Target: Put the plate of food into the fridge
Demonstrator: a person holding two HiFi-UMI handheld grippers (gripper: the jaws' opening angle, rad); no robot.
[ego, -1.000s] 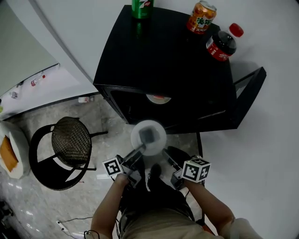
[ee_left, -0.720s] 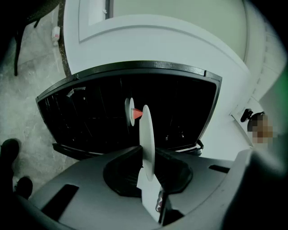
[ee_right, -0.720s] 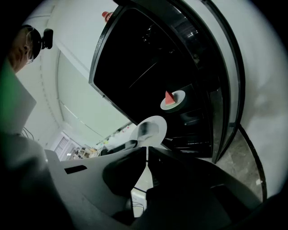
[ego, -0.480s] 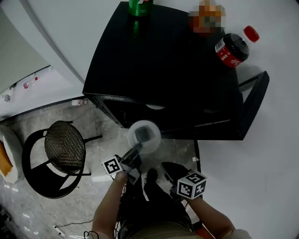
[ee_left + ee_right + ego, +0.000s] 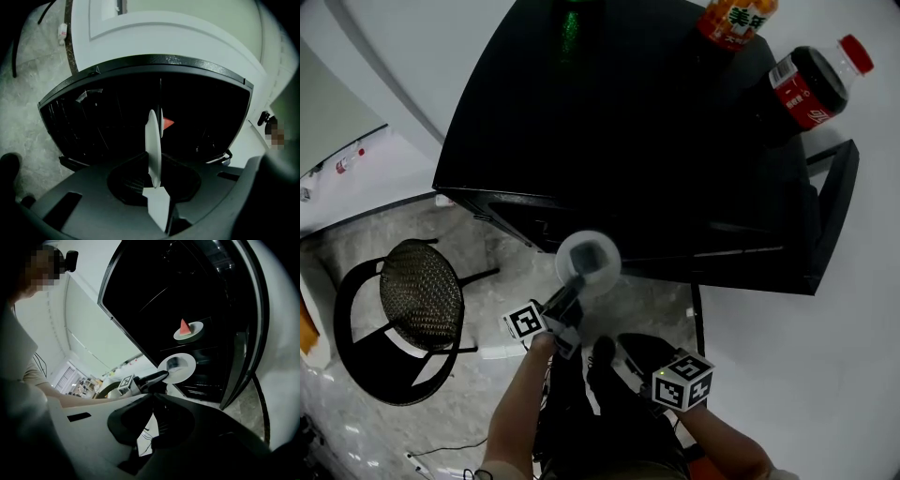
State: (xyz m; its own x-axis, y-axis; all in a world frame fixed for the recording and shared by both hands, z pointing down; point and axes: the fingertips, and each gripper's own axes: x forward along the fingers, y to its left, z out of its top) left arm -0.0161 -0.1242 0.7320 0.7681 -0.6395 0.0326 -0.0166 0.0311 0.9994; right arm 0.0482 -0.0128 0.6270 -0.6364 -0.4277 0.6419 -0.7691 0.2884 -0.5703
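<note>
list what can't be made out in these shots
- Food on the plate: a dark blur in the head view; left gripper view shows the plate edge-on.
- Orange can: cut off by the head view's top edge.
- Fridge shelves: hidden under its top in the head view.

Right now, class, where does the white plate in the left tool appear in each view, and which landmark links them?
Head view: plate at centre, at the fridge's front edge.
Left gripper view: plate edge-on at centre, before the open fridge.
Right gripper view: plate right of centre, below the watermelon plate.
Shared landmark: the black fridge.
</note>
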